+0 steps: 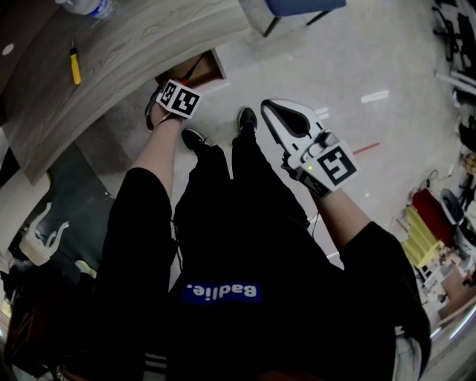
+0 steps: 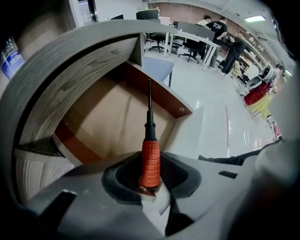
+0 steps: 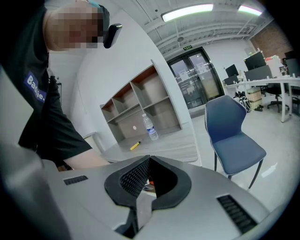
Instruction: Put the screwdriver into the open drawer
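Left gripper [image 2: 151, 164] points steeply down, its jaws part closed and clamped on the red ribbed handle of the screwdriver [image 2: 149, 132]. The handle stands upright between the black textured pads, and the thin dark shaft runs out past the jaw tips toward the open drawer [image 2: 105, 119]. The screwdriver hangs above the drawer's bare brown bottom; I cannot tell whether its tip touches the board. The drawer has reddish-brown side walls and is pulled out from under a grey wood-grain desk [image 2: 70, 61].

In the head view, the left gripper's marker cube [image 1: 179, 97] sits at the desk's edge, just beside the drawer's corner [image 1: 211, 68]. A yellow pen-like tool [image 1: 75, 66] and a clear water bottle [image 1: 91, 7] lie farther back on the desktop [image 1: 134, 45].

The right gripper [image 3: 146, 158] is held well apart from the drawer, over the floor in front of the person's legs, pointing only slightly downward. Its jaw tips meet and nothing is gripped between them. Beyond it stand a blue chair [image 3: 233, 137] and an open shelf unit [image 3: 140, 105].
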`<state>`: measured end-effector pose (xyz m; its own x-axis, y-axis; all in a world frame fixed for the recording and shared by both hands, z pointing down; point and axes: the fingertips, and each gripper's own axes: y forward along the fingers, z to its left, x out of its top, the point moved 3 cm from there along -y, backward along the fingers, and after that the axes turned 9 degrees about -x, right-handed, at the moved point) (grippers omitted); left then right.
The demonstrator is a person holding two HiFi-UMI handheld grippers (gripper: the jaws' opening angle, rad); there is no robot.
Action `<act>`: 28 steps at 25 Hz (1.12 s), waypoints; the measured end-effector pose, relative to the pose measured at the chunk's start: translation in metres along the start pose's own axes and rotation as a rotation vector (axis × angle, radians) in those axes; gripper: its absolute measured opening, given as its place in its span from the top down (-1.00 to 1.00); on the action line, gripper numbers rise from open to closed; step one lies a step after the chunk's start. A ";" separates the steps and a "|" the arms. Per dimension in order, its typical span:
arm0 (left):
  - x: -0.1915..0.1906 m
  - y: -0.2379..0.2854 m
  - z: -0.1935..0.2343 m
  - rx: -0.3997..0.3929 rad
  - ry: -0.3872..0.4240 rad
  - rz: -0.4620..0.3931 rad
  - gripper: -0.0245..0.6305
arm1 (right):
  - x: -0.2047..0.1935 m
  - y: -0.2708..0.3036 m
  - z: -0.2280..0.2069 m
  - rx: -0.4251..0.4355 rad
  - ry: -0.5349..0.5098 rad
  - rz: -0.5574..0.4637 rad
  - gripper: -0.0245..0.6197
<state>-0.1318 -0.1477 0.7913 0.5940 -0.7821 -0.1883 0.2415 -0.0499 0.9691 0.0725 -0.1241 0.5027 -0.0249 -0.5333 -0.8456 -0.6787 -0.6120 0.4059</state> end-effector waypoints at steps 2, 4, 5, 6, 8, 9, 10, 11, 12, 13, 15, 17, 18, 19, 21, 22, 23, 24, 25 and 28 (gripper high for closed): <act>0.002 0.002 0.002 0.003 -0.005 0.007 0.62 | -0.003 0.000 -0.001 -0.002 0.006 0.005 0.84; -0.001 0.007 0.004 0.001 -0.023 0.018 0.62 | -0.006 0.000 -0.002 -0.006 0.013 0.011 0.84; -0.002 0.009 0.005 0.001 -0.031 0.021 0.62 | -0.008 0.000 -0.002 -0.008 0.015 0.013 0.84; -0.002 0.011 0.007 0.003 -0.036 0.023 0.62 | -0.009 0.000 -0.003 -0.011 0.016 0.015 0.84; 0.000 0.013 0.009 0.009 -0.034 0.024 0.62 | -0.011 -0.002 -0.005 -0.016 0.017 0.017 0.84; 0.001 0.014 0.009 0.011 -0.030 0.026 0.62 | -0.013 -0.003 -0.006 -0.020 0.017 0.019 0.84; 0.002 0.016 0.008 0.010 -0.029 0.029 0.62 | -0.014 -0.004 -0.007 -0.024 0.018 0.021 0.84; 0.002 0.019 0.007 0.010 -0.032 0.033 0.62 | -0.015 -0.005 -0.008 -0.027 0.019 0.025 0.84; 0.002 0.020 0.006 0.012 -0.036 0.039 0.61 | -0.016 -0.007 -0.009 -0.031 0.020 0.028 0.84; 0.002 0.022 0.006 0.018 -0.037 0.047 0.61 | -0.017 -0.009 -0.011 -0.033 0.021 0.031 0.84; 0.003 0.023 0.004 0.028 -0.039 0.063 0.61 | -0.020 -0.012 -0.013 -0.039 0.025 0.036 0.84; 0.004 0.024 0.004 0.030 -0.051 0.071 0.61 | -0.022 -0.012 -0.014 -0.044 0.028 0.040 0.84; 0.004 0.025 0.005 0.028 -0.060 0.072 0.61 | -0.023 -0.012 -0.014 -0.045 0.028 0.042 0.84; 0.005 0.025 0.005 0.026 -0.068 0.074 0.61 | -0.024 -0.011 -0.014 -0.045 0.030 0.044 0.84; 0.004 0.027 0.005 0.024 -0.081 0.080 0.61 | -0.026 -0.011 -0.013 -0.043 0.032 0.051 0.84; 0.004 0.027 0.005 0.026 -0.086 0.085 0.61 | -0.027 -0.011 -0.013 -0.043 0.033 0.055 0.84; 0.004 0.029 0.006 0.030 -0.087 0.094 0.61 | -0.027 -0.012 -0.013 -0.044 0.034 0.056 0.84; 0.005 0.030 0.006 0.034 -0.087 0.106 0.61 | -0.027 -0.012 -0.015 -0.046 0.034 0.056 0.84; 0.005 0.032 0.005 0.034 -0.086 0.119 0.60 | -0.027 -0.013 -0.016 -0.049 0.034 0.056 0.84; 0.005 0.038 0.002 0.024 -0.094 0.155 0.59 | -0.028 -0.017 -0.023 -0.079 0.019 0.061 0.84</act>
<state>-0.1211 -0.1546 0.8277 0.5479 -0.8363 -0.0219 0.1337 0.0616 0.9891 0.1011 -0.1123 0.5272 -0.0494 -0.5815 -0.8120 -0.6166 -0.6219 0.4828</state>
